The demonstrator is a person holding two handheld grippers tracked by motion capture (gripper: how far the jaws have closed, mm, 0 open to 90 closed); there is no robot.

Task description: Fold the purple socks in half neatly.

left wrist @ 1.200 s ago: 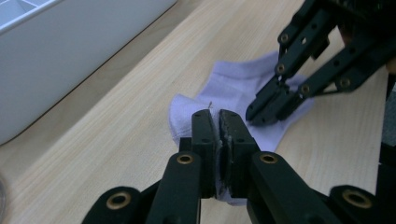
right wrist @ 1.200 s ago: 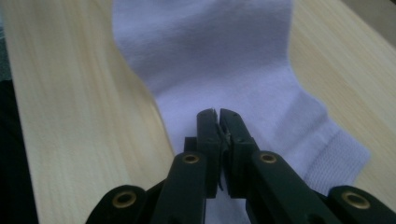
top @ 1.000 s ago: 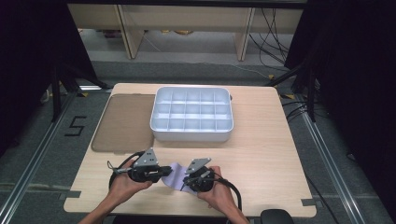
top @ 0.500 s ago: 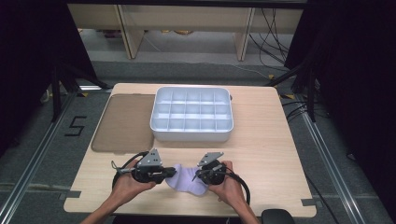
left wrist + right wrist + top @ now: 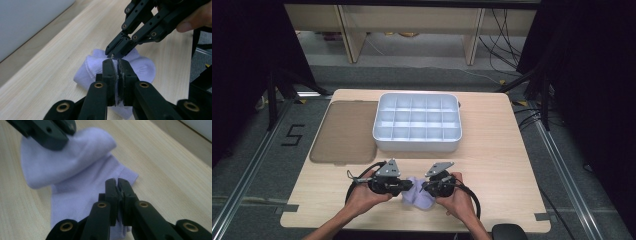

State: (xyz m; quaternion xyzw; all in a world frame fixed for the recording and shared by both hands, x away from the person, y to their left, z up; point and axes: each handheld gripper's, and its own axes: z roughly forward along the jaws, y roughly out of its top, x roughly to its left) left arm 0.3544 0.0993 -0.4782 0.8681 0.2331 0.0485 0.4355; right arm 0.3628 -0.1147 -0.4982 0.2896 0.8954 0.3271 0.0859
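Observation:
A pale lilac sock (image 5: pixel 417 196) lies folded near the table's front edge, between my two hands. My left gripper (image 5: pixel 410 186) is shut on one fold of it; in the left gripper view the fabric is pinched between the closed jaws (image 5: pixel 117 62). My right gripper (image 5: pixel 424 189) faces it from the right and is shut on the sock (image 5: pixel 75 170) near the cuff (image 5: pixel 117 181). In the left gripper view the right gripper (image 5: pixel 115 53) nips the sock (image 5: pixel 143 67) just beyond my own tips. The left gripper (image 5: pixel 53 133) holds up a raised fold in the right gripper view.
A white tray (image 5: pixel 417 145) divided into several compartments stands at the middle back of the wooden table (image 5: pixel 497 160). A flat brown lid (image 5: pixel 344 132) lies to the tray's left. Cables loop from both grippers along the front edge.
The right gripper has moved to the right, away from the left one, and the sock now spreads out between them. The left gripper has barely shifted.

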